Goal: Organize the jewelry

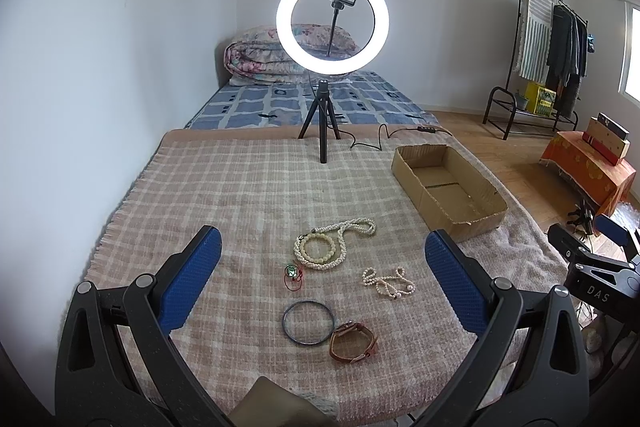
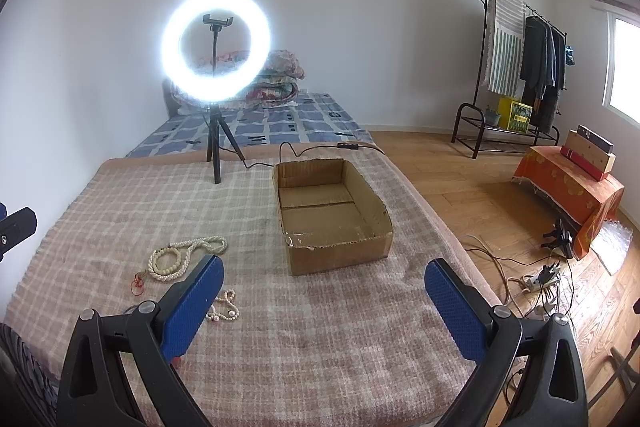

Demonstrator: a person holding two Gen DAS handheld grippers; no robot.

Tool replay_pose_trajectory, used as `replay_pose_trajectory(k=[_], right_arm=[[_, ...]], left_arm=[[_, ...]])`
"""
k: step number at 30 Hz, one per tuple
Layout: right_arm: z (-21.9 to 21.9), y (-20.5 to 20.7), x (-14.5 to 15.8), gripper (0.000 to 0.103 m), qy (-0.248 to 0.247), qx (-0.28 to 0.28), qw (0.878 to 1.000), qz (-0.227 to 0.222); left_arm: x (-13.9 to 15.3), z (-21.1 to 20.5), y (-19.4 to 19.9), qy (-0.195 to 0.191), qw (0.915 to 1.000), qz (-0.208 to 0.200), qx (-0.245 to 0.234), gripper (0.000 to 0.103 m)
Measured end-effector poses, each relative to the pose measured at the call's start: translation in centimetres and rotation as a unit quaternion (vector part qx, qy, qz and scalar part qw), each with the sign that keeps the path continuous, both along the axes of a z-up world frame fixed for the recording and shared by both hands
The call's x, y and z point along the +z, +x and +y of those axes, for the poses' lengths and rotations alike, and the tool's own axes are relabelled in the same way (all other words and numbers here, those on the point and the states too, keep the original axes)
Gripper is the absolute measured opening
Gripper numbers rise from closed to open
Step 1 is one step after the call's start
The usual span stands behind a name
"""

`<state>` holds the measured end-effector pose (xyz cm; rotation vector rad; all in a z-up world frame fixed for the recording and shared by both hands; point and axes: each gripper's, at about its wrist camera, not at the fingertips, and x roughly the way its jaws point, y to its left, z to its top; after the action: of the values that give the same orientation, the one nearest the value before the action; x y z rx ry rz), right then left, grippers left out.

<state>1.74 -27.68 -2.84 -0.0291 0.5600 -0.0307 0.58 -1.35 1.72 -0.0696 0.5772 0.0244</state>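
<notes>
Jewelry lies on a pink checked blanket (image 1: 240, 187). A long cream bead necklace (image 1: 334, 243) is coiled in the middle, with a small red-corded pendant (image 1: 292, 273) beside it. A short pearl bracelet (image 1: 388, 283), a dark bangle (image 1: 308, 323) and a brown leather watch (image 1: 354, 343) lie nearer. My left gripper (image 1: 320, 267) hangs open above these pieces, holding nothing. An empty cardboard box (image 2: 332, 211) sits to the right. My right gripper (image 2: 324, 291) is open just in front of the box, with the necklace (image 2: 184, 255) and bracelet (image 2: 224, 309) to its left.
A lit ring light on a black tripod (image 1: 332, 23) stands at the blanket's far edge, its cable (image 1: 380, 139) trailing right. A bed with folded quilts (image 1: 260, 55) lies behind. Wooden floor, a clothes rack (image 2: 520, 67), an orange-covered stand (image 2: 568, 187) and loose cables (image 2: 536, 279) are on the right.
</notes>
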Motion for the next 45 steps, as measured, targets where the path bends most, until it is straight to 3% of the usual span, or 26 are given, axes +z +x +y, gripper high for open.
replay_pose_trajectory(k=[17,37,45], right_arm=[[0.1,0.0,0.3,0.102,-0.001,-0.002,1.000,-0.002],[0.4,0.8,0.0,0.102,-0.004,0.000,1.000,0.004],[0.8,2.3,-0.8,0.102,-0.012,0.003,1.000,0.008]], left_arm=[[3.2,0.4,0.8,0.000,1.0000,-0.003,0.001,0.103],[3.0,1.3,1.3,0.000,1.0000,0.001,0.007,0.103],[0.2,3.0,2.4,-0.003,0.9999,0.010,0.011,0.103]])
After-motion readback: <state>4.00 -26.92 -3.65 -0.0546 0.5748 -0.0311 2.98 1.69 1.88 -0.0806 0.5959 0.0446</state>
